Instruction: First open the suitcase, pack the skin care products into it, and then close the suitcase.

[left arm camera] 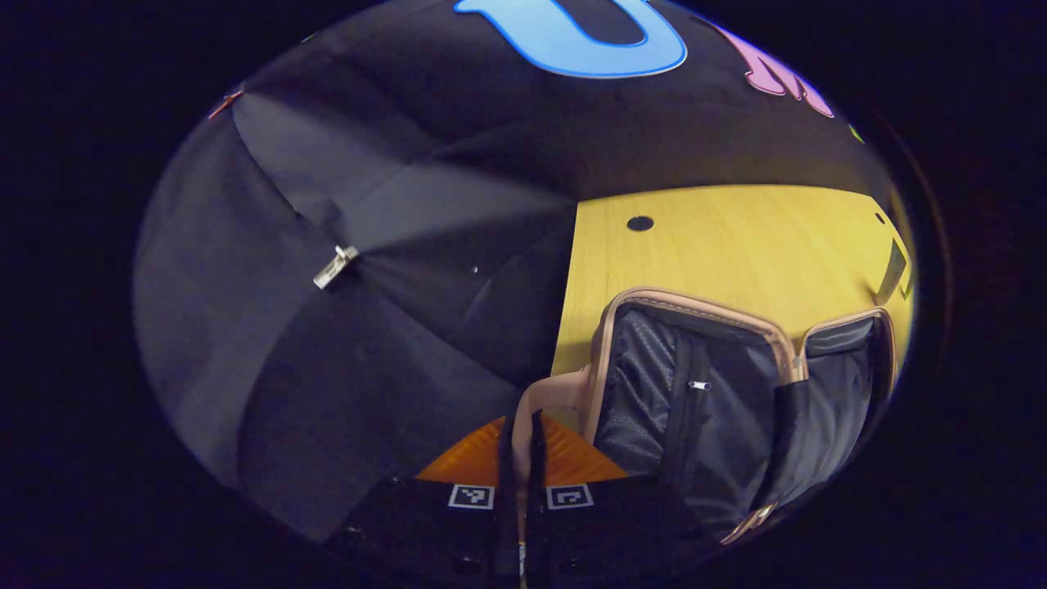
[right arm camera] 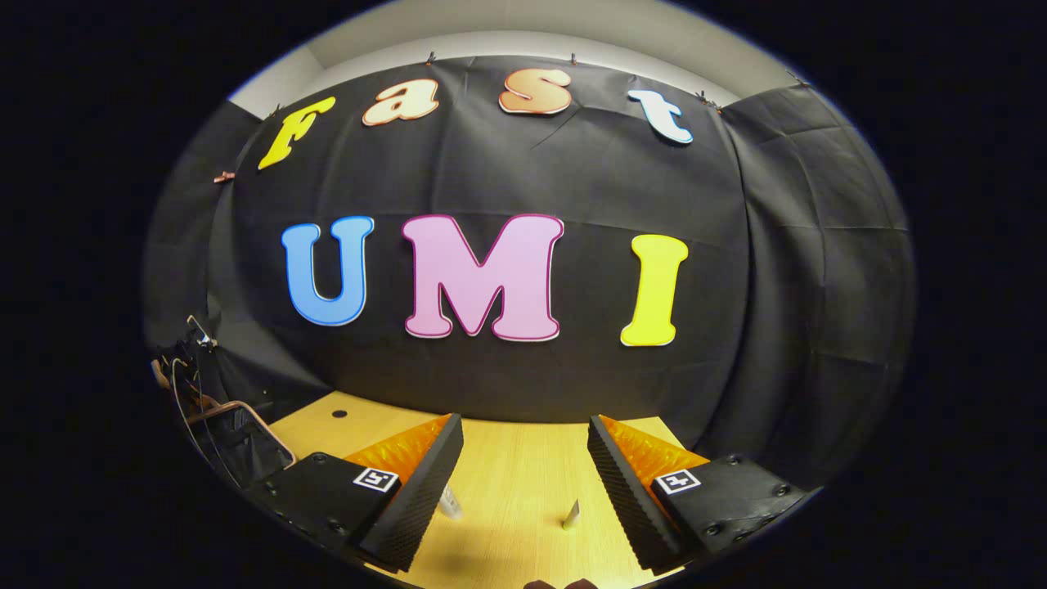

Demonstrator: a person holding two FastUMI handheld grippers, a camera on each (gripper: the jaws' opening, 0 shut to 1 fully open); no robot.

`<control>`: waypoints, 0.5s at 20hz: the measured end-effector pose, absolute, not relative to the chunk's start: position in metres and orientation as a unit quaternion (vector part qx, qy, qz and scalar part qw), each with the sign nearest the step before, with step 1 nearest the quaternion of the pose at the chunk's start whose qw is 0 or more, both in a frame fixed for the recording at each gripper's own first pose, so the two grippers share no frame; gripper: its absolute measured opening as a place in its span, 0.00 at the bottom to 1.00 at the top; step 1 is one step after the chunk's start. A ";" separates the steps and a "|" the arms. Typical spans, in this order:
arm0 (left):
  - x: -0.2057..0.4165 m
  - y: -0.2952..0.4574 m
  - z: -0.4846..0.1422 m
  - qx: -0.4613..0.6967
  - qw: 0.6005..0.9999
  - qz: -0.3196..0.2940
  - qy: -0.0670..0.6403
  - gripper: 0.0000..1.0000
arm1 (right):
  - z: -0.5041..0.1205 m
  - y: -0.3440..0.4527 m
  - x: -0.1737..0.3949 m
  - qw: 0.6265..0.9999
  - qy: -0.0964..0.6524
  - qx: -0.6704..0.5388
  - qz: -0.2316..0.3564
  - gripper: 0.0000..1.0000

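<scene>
My left gripper (left arm camera: pixel 521 458) had its fingers closed on the suitcase's pink handle (left arm camera: pixel 550 394), beyond it the open suitcase (left arm camera: pixel 695 401) lay on the table (left arm camera: pixel 736 237), while my right gripper (right arm camera: pixel 523 483) hung open over two small skincare items (right arm camera: pixel 570 514).

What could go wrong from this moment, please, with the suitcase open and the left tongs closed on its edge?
1. The left tongs pinch only the thin pink rim of the suitcase; it may slip out and the lid could fall.
2. The suitcase lies near the table edge; pulling might drag it off.
3. The right tongs hang open above two small items that a careless descent could topple.
</scene>
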State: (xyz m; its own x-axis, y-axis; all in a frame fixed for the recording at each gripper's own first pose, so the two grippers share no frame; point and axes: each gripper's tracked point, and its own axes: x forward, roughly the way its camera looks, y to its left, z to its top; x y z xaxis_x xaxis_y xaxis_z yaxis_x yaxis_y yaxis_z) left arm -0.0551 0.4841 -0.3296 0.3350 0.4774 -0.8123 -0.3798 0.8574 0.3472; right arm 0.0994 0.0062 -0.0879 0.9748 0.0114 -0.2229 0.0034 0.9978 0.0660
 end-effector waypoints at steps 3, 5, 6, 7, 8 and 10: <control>-0.064 0.487 -0.387 0.005 0.801 0.257 0.541 0.09 | -0.101 0.004 0.088 0.989 0.146 -0.004 -0.010 0.97; -0.063 0.498 -0.404 -0.002 0.804 0.256 0.537 0.09 | -0.103 0.014 0.085 0.987 0.160 0.002 -0.007 0.98; -0.062 0.495 -0.404 -0.011 0.816 0.252 0.520 0.07 | -0.103 0.018 0.087 0.987 0.161 0.005 -0.005 0.98; -0.062 0.494 -0.403 -0.011 0.820 0.256 0.512 0.12 | -0.102 0.021 0.088 0.987 0.161 0.010 -0.004 0.97; -0.064 0.496 -0.397 -0.002 0.817 0.263 0.514 0.16 | -0.102 0.024 0.090 0.987 0.161 0.020 -0.003 0.97; -0.059 0.491 -0.381 -0.009 0.834 0.256 0.488 0.39 | -0.102 0.027 0.094 0.986 0.159 0.043 -0.005 0.97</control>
